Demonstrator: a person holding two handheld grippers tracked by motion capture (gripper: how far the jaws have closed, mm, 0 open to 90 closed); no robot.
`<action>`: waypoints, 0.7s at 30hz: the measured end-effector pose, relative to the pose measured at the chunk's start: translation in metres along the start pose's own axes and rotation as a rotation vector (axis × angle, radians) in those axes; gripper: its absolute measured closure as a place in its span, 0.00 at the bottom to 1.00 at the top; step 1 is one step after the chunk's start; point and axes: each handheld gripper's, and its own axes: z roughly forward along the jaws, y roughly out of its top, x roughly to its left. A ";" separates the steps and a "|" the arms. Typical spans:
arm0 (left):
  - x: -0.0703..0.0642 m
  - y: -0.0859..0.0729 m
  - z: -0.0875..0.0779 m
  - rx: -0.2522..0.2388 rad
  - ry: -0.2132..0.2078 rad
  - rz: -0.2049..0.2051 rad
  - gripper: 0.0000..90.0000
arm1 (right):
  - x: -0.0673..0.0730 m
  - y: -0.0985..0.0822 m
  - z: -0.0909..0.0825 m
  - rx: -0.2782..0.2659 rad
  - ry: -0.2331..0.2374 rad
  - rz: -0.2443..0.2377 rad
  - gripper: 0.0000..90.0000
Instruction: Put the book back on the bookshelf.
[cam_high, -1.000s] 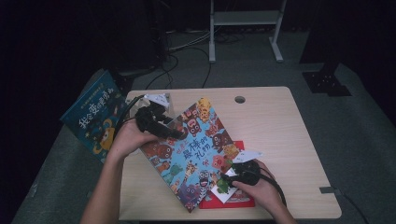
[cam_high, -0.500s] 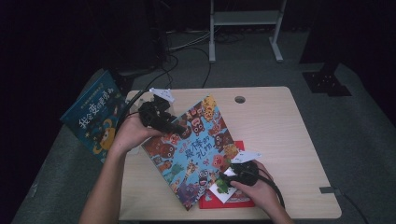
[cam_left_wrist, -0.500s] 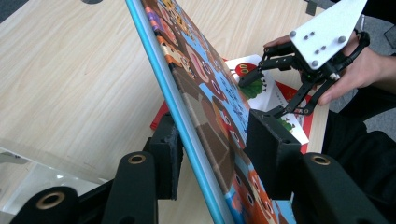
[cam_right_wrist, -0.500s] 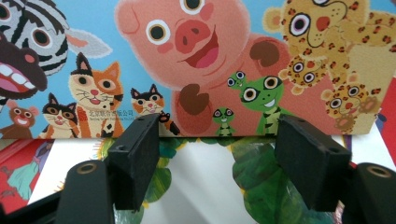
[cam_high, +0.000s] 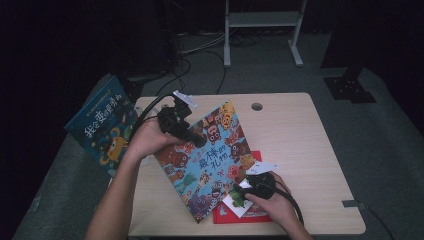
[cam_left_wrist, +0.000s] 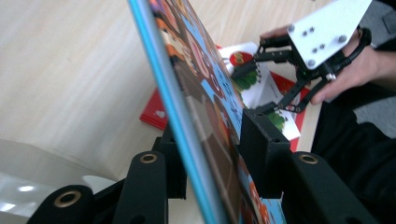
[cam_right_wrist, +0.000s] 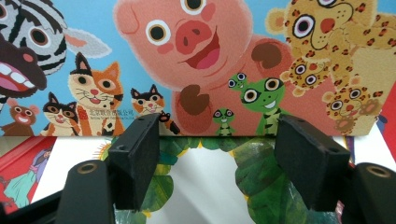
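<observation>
Left gripper (cam_high: 192, 138): jaws just closing on animal picture book (cam_high: 210, 160), edge between them | Right gripper (cam_high: 240, 192): part-open, empty | Advice: grip firmly before lifting.

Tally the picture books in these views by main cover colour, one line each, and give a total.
Light blue animal-cover book, tilted up between the left gripper jaws: 1
Dark blue book off the table's left edge: 1
White book with green leaves under the right gripper: 1
Red book at the bottom: 1
Total: 4
</observation>
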 end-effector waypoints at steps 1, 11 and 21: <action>0.001 0.001 0.001 0.006 -0.004 -0.007 0.71 | 0.000 0.000 0.000 0.000 0.000 0.000 0.33; 0.005 0.007 -0.003 0.024 -0.039 -0.050 0.77 | 0.000 -0.001 0.002 -0.021 0.008 -0.015 0.33; 0.002 0.015 -0.017 0.052 -0.036 -0.043 0.85 | -0.002 -0.002 0.001 -0.028 0.024 -0.031 0.33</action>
